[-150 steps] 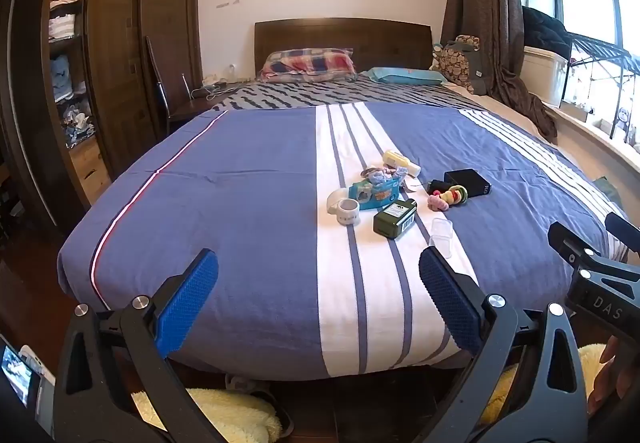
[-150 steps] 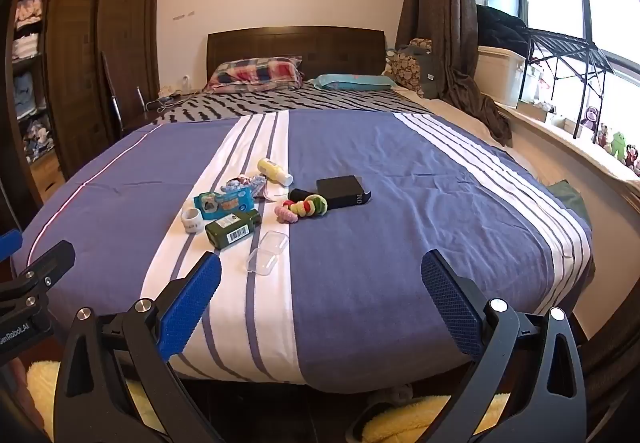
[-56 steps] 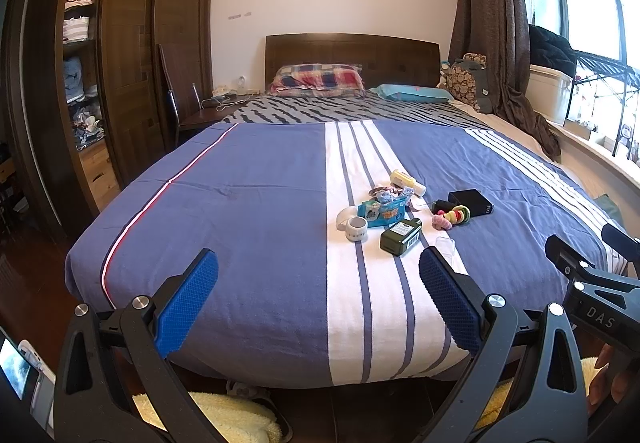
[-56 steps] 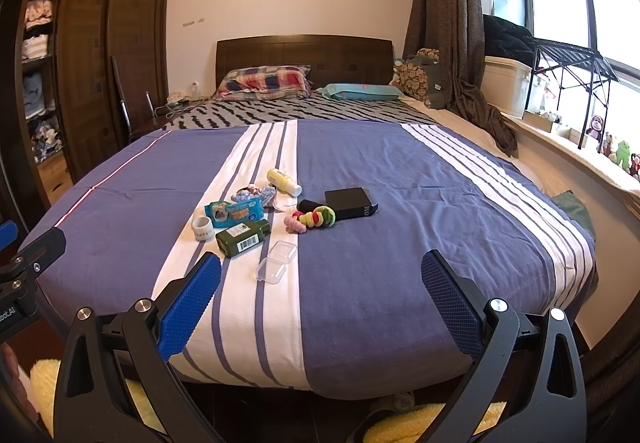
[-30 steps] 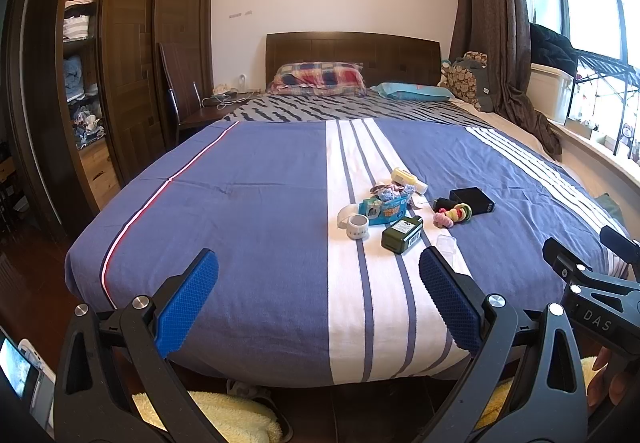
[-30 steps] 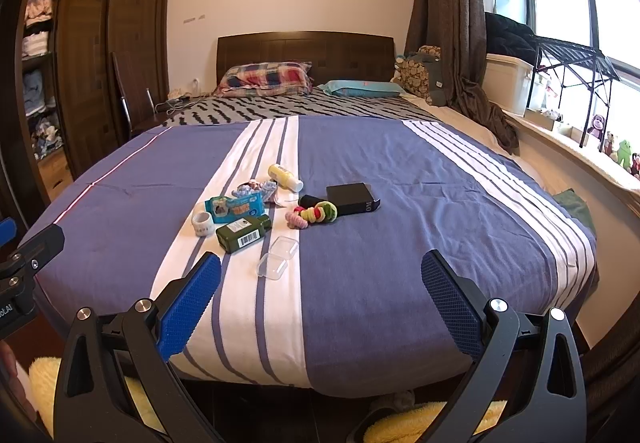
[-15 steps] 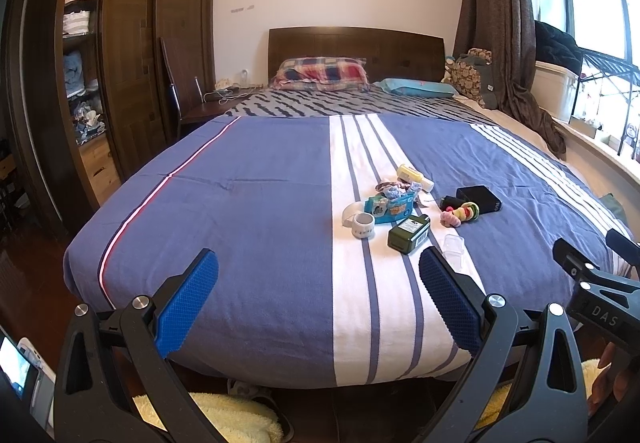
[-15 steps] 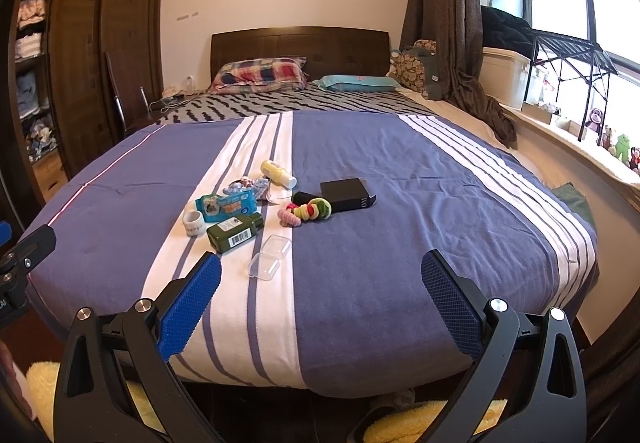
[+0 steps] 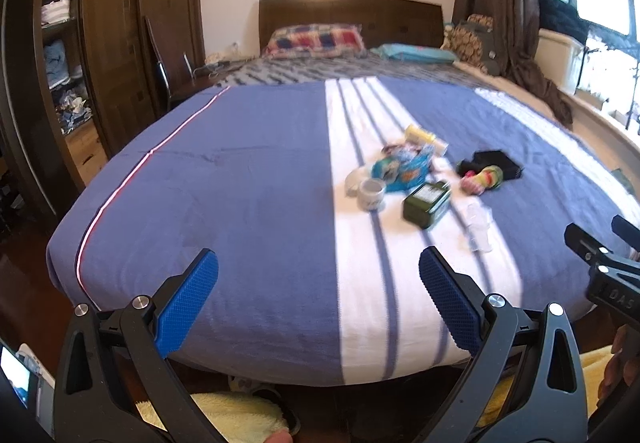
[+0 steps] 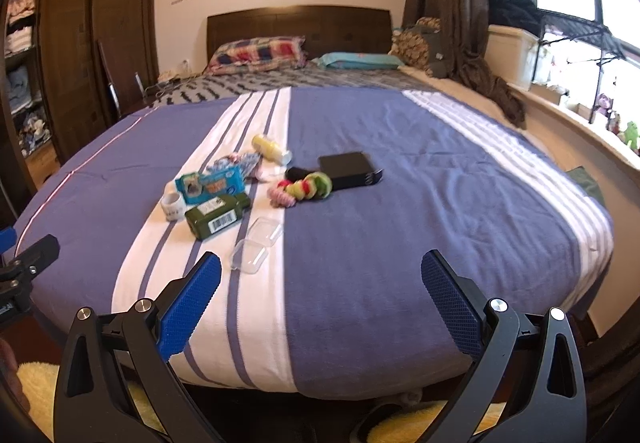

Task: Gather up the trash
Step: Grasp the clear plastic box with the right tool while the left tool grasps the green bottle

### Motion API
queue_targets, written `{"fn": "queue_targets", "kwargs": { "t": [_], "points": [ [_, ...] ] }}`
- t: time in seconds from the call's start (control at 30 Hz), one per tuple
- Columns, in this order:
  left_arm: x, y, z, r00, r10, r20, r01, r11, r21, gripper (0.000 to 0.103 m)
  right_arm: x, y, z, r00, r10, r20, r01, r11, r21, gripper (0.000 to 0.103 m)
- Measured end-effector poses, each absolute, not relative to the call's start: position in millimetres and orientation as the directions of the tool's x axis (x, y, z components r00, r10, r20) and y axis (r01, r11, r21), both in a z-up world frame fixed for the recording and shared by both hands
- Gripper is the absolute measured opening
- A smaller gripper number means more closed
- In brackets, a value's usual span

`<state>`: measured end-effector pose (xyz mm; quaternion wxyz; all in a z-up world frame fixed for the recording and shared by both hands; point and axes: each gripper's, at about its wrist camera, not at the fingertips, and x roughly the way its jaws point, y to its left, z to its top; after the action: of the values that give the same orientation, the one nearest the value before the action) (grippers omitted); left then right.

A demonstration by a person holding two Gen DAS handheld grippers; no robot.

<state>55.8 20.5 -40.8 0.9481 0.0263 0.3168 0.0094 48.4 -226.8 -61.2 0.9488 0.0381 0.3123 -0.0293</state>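
Note:
A cluster of small items lies on the bed's white stripe: a clear plastic clamshell (image 10: 256, 243), a dark green box (image 10: 218, 215), a blue wrapper pack (image 10: 210, 185), a small white cup (image 10: 173, 205), a yellow bottle (image 10: 270, 149), a coloured knitted toy (image 10: 304, 187) and a black box (image 10: 350, 169). The same green box (image 9: 426, 203) and cup (image 9: 372, 193) show in the left wrist view. My left gripper (image 9: 318, 303) and right gripper (image 10: 320, 297) both hang open over the foot of the bed, short of the items, holding nothing.
The bed (image 10: 420, 203) has a blue and white striped cover, pillows at the headboard. A dark wardrobe (image 9: 108, 43) and chair stand at the left. A window ledge (image 10: 580, 123) with clutter runs along the right. Yellow fluffy rugs (image 9: 240, 415) lie below the bed's foot.
Both grippers have moved forward and tilted down toward the bed; the items look larger and nearer. The views are slightly blurred from motion. Both stay open.

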Motion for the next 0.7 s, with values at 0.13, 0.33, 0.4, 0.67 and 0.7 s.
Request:
{"fn": "queue_targets", "kwargs": {
  "t": [0.13, 0.33, 0.4, 0.67, 0.7],
  "points": [
    [72.7, 23.4, -53.0, 0.778, 0.038, -0.628, 0.003, 0.998, 0.063, 0.093, 71.8, -218.8, -78.6, 0.776, 0.011, -0.63, 0.056, 0.995, 0.087, 0.1],
    [95.1, 30.2, -63.5, 0.762, 0.026, -0.647, 0.022, 0.998, 0.065, 0.093, 105.5, -203.9, -100.5, 0.74, 0.032, -0.671, 0.042, 0.995, 0.094, 0.1],
    [99.9, 34.1, -66.0, 0.761, 0.021, -0.648, 0.024, 0.998, 0.062, 0.093, 114.2, -199.5, -106.4, 0.731, 0.04, -0.681, 0.036, 0.995, 0.097, 0.1],
    [113.9, 34.4, -71.4, 0.751, -0.044, -0.659, 0.076, 0.997, 0.02, 0.092, 146.2, -182.6, -129.4, 0.7, 0.034, -0.713, 0.036, 0.996, 0.083, 0.068],
    [116.2, 32.6, -72.8, 0.747, -0.063, -0.662, 0.091, 0.996, 0.008, 0.09, 147.3, -181.7, -129.8, 0.703, 0.025, -0.711, 0.038, 0.997, 0.072, 0.066]
  ]
}}
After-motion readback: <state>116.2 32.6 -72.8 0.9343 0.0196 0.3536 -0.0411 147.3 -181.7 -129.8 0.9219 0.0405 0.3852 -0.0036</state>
